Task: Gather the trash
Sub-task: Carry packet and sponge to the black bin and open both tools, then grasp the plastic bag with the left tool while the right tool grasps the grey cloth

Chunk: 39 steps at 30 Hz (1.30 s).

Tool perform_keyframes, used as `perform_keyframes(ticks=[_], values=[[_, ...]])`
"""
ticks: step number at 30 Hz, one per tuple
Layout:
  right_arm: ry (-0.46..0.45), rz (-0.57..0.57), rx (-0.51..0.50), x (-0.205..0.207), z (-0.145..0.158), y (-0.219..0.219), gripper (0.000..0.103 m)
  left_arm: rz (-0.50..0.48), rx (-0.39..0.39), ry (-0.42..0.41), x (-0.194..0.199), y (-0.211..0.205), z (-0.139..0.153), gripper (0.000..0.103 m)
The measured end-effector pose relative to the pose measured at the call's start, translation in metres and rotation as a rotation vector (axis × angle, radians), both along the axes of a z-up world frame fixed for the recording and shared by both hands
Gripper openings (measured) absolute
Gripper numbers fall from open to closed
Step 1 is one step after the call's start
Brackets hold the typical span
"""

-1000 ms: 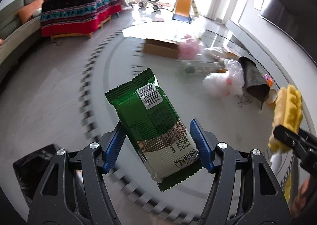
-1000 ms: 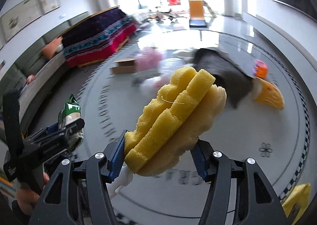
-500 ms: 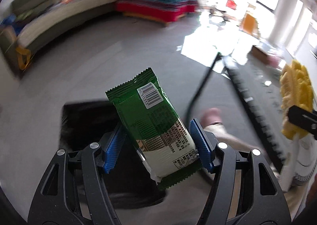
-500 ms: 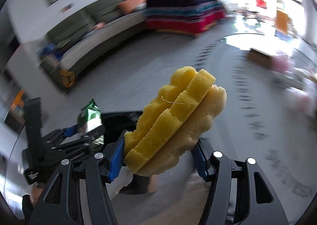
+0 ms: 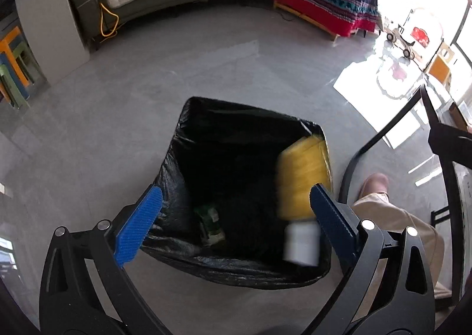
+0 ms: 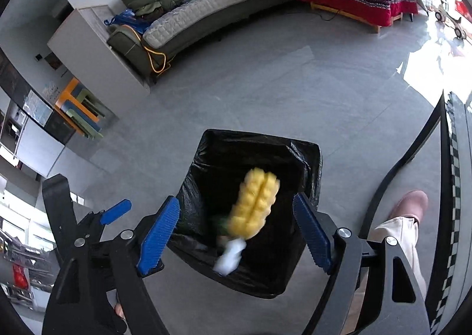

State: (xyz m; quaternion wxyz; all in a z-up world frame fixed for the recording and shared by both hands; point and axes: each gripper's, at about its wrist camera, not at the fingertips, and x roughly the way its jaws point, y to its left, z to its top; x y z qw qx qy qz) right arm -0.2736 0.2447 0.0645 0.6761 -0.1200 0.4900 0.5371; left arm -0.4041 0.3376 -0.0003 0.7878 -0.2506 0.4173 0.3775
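Left wrist view: bare grey floor (image 5: 124,116) lies open to the left of and beyond the black-lined bin (image 5: 203,261); a dark table leg (image 5: 380,134) and the person's shoe (image 5: 374,184) crowd its right edge. The left gripper (image 5: 233,217) hangs over the bin, jaws opening and released. The green snack packet (image 5: 211,221), clamped 1 second ago, lies inside. The right gripper (image 6: 236,228) is also opening; the yellow sponge brush (image 6: 253,208), gripped before, drops blurred into the bin.
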Motion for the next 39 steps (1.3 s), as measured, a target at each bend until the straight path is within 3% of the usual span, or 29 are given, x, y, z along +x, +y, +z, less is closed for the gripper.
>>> perform_keyframes(ticks=[7, 13, 24, 39], values=[[-0.051, -0.027, 0.029, 0.009, 0.008, -0.024, 0.080, -0.067, 0.060, -0.010, 0.024, -0.011, 0.017, 0.097], [-0.072, -0.115, 0.067, 0.025, 0.024, -0.056, 0.080, -0.167, 0.090, -0.032, 0.059, -0.031, 0.031, 0.097], [-0.148, -0.384, 0.087, 0.099, 0.038, -0.180, 0.080, -0.474, 0.091, -0.094, 0.167, -0.123, 0.057, 0.097], [-0.252, -0.859, -0.040, 0.227, 0.038, -0.372, 0.080, -0.880, 0.053, -0.114, 0.336, -0.267, 0.072, 0.097]])
